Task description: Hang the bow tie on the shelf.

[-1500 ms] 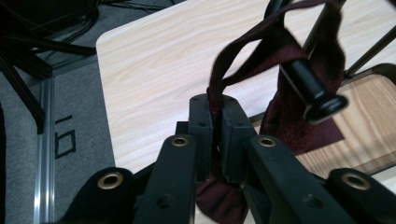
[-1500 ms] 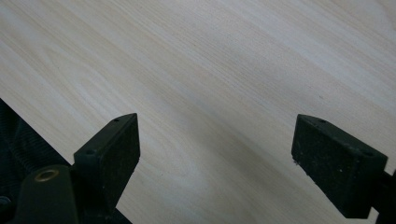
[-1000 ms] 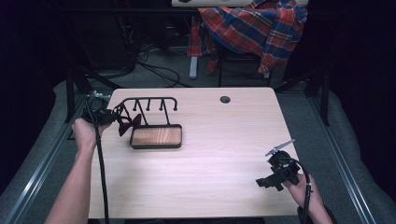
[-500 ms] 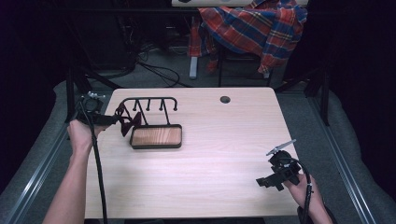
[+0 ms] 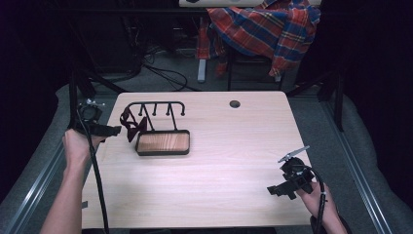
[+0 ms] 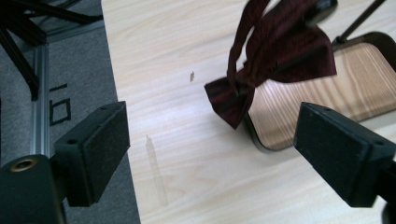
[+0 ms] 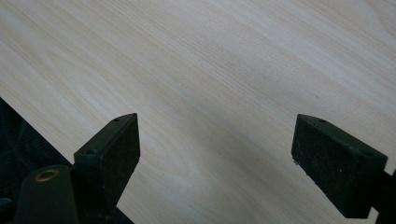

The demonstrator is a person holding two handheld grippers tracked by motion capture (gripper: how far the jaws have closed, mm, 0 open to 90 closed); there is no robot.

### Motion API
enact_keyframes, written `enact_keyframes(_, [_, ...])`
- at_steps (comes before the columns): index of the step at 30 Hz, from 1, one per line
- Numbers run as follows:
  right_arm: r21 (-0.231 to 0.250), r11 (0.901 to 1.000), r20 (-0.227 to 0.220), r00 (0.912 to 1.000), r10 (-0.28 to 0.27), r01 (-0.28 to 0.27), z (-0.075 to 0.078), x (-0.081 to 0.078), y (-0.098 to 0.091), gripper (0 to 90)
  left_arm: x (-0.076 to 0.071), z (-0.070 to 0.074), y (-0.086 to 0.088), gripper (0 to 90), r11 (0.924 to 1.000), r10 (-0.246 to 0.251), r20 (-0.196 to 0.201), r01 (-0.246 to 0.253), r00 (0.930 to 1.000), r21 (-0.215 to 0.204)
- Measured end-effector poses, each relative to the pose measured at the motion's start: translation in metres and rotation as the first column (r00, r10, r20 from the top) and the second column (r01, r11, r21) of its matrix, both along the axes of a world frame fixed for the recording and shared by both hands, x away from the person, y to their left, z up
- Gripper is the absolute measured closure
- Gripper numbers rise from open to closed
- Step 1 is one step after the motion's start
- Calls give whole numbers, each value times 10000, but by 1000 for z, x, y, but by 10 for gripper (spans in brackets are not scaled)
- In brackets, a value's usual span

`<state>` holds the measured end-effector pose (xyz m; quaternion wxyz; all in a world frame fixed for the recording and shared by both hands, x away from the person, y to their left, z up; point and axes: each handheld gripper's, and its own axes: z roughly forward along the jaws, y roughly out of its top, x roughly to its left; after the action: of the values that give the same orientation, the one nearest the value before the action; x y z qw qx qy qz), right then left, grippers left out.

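My left hand-held gripper [image 6: 212, 154] has its jaws wide apart with nothing between them, just short of the bow tie [image 6: 275, 60]. The tie hangs from the near-left end of the rack [image 5: 155, 108], drooping over the corner of the rack's wooden tray [image 5: 163, 143]. I judge the step to be either a hang just finished or a grasp about to begin; I cannot tell which. If I am to take the tie, the next move calls for easing forward toward the rack and shutting on the lower wing, without bumping the tray rim.

My right hand-held gripper [image 7: 217, 154] is also spread apart and empty, over bare desk [image 7: 224, 65], well apart from the rack.

The left gripper view gives me the tie's folds and its strap; the high view gives me the rack's hooks and both hand-held grippers, left [image 5: 116, 129] and right [image 5: 273, 190].
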<state>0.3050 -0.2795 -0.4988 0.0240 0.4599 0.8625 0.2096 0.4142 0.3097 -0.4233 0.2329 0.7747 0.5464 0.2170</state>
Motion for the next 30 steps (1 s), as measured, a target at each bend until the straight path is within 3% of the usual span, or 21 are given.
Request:
enact_keyframes(7, [-226,9997,-57,9999,134,-135,0,0,1,153,-21,-2,3,13,9999,31,-424,-38,9991,-164])
enact_keyframes(10, [-6,10000,-51,10000,67,-67,0,0,2,152,-34,-3,1,4,9997,-72,-505,60,9987,-227])
enact_keyframes(15, [-250,9996,38,9999,151,-150,0,-1,3,153,-59,-7,-4,2,9995,-291,-564,286,9980,-103])
enact_keyframes(18, [-88,9999,39,9999,104,-104,-1,-2,4,153,-68,-8,-7,2,9992,-372,-610,364,9974,-145])
enact_keyframes(20, [-269,9995,-15,9999,171,-171,0,-1,4,153,-80,-15,-13,2,9986,-525,-734,524,9959,-31])
enact_keyframes(23, [-133,9999,-33,10000,81,-82,0,-2,5,153,-90,-22,-17,2,9978,-666,-899,664,9937,-45])
enact_keyframes(24, [-418,9990,-7,9999,171,-171,0,-2,4,152,-94,-25,-18,2,9970,-765,-930,752,9927,-171])
enact_keyframes(26, [-179,9997,1,9999,146,-146,0,-3,5,152,-99,-29,-19,2,9965,-819,-1009,796,9915,-269])
enact_keyframes(30, [-288,9994,-27,9999,171,-171,0,-2,5,152,-106,-37,-22,2,9960,-896,-1197,881,9888,-177])
